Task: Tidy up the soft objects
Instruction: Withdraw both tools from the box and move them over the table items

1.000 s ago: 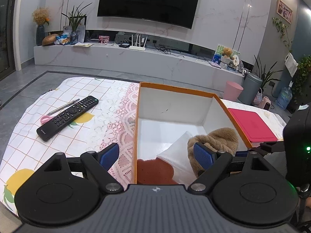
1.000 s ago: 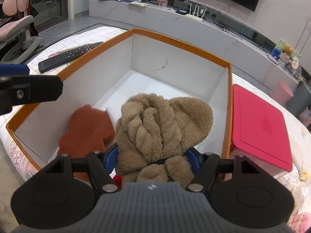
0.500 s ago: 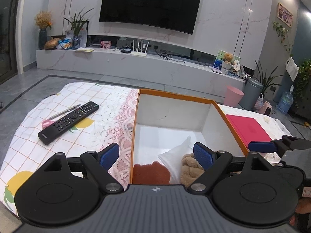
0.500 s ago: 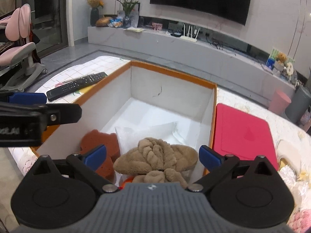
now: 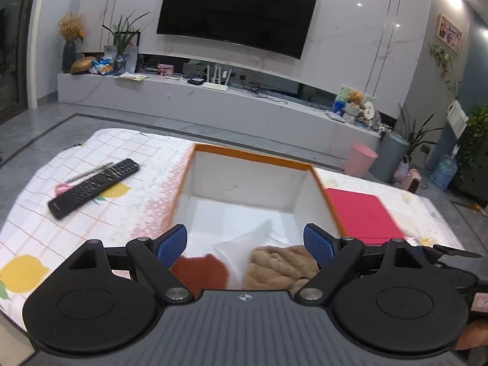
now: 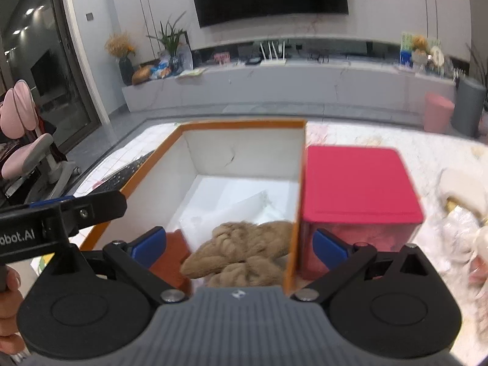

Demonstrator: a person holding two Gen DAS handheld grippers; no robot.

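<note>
An orange-rimmed white box (image 5: 253, 156) (image 6: 241, 123) stands on the table. Inside its near end lie a tan knitted plush (image 5: 282, 267) (image 6: 244, 244), a rust-red soft piece (image 5: 199, 271) (image 6: 170, 259) and a white cloth (image 5: 244, 241) (image 6: 238, 210). My left gripper (image 5: 245, 242) is open and empty above the box's near end. My right gripper (image 6: 239, 245) is open and empty, raised above the plush at the box's near right wall. The left gripper also shows at the left of the right wrist view (image 6: 61, 210).
A black remote (image 5: 91, 187), a pen and pink scissors lie on the checked tablecloth left of the box. A red-lidded container (image 6: 357, 180) (image 5: 363, 216) stands against the box's right side. Pale soft items (image 6: 463, 195) lie on the table further right.
My right gripper opened, let the tan plush drop into the box, and pulled back and up. My left gripper rose slightly, staying open.
</note>
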